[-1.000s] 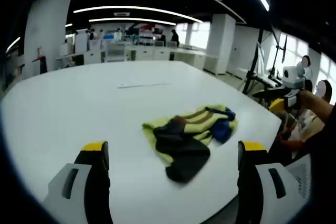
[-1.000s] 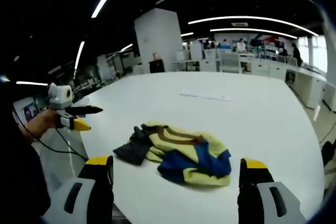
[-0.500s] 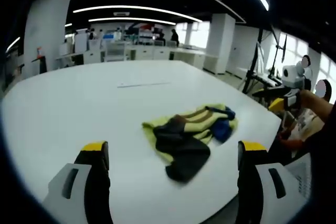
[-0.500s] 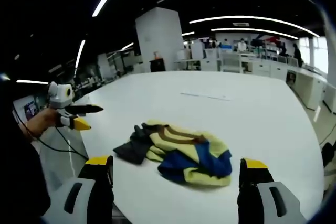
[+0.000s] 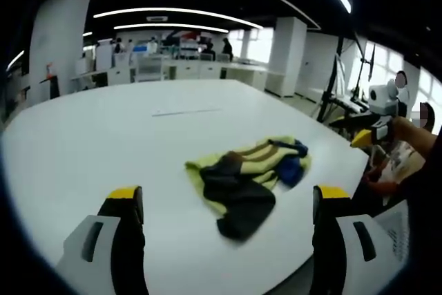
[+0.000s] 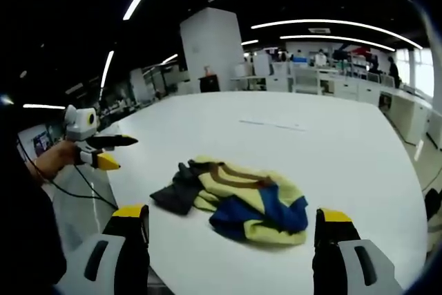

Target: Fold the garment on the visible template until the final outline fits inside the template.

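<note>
A crumpled garment (image 5: 243, 177), yellow with dark grey and blue parts, lies in a heap on the white table (image 5: 83, 136), near its edge. My left gripper (image 5: 228, 193) hovers open in front of it, a yellow-tipped jaw on each side and nothing between them. In the right gripper view the same garment (image 6: 238, 198) lies just beyond my right gripper (image 6: 235, 213), which is also open and empty. Each gripper shows in the other's view, held in a hand off the table's edge: the right gripper (image 5: 366, 129) and the left gripper (image 6: 103, 151).
A thin faint line (image 5: 186, 110) marks the table beyond the garment, also visible as the line (image 6: 271, 126). Desks, chairs and white pillars (image 6: 210, 50) fill the office behind. A tripod (image 5: 342, 74) stands off the table's right side. A person's sleeve (image 5: 414, 191) is near the table edge.
Nothing has moved on the table. Both views shifted very slightly with the hands. The right gripper has risen a little in the left gripper view.
</note>
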`<control>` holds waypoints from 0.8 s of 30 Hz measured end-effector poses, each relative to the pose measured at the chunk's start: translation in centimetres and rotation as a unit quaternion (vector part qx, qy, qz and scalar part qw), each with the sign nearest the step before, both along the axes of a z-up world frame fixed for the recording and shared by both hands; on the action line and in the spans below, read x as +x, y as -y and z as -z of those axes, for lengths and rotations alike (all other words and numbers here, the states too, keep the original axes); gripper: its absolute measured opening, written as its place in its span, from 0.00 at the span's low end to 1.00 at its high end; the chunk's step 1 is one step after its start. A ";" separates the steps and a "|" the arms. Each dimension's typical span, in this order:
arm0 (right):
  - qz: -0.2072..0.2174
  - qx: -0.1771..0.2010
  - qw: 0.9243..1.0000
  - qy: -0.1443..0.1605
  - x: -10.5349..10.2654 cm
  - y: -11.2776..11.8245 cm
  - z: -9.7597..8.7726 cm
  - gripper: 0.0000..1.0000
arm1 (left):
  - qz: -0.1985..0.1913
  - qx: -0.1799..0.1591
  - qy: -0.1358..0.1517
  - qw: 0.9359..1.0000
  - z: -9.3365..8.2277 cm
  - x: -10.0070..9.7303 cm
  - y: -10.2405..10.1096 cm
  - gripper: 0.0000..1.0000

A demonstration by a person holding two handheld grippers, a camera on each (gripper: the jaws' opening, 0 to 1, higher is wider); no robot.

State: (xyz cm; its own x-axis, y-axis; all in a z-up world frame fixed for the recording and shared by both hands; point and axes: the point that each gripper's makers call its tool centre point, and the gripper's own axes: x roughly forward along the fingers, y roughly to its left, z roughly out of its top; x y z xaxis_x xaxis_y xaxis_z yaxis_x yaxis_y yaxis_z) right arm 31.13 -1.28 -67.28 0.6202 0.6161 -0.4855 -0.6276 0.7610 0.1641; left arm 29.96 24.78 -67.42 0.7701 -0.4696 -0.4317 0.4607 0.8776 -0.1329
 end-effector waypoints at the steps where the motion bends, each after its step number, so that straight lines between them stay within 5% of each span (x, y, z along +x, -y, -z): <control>1: 0.000 0.000 1.000 0.000 0.0 0.0 0.0 0.99 | 0.001 0.000 0.000 1.000 0.0 0.0 0.0 0.99; 24: -0.006 -0.008 1.000 -0.005 -0.3 0.2 0.7 0.97 | 0.009 0.004 0.010 1.000 -0.6 0.2 -0.1 0.97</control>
State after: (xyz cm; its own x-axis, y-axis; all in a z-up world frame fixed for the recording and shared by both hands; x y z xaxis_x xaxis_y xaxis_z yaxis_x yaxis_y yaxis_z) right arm 30.81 -1.45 -67.98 0.6086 0.6148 -0.5017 -0.6346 0.7566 0.1573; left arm 30.12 24.83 -66.81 0.7707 -0.4796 -0.4194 0.4785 0.8704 -0.1161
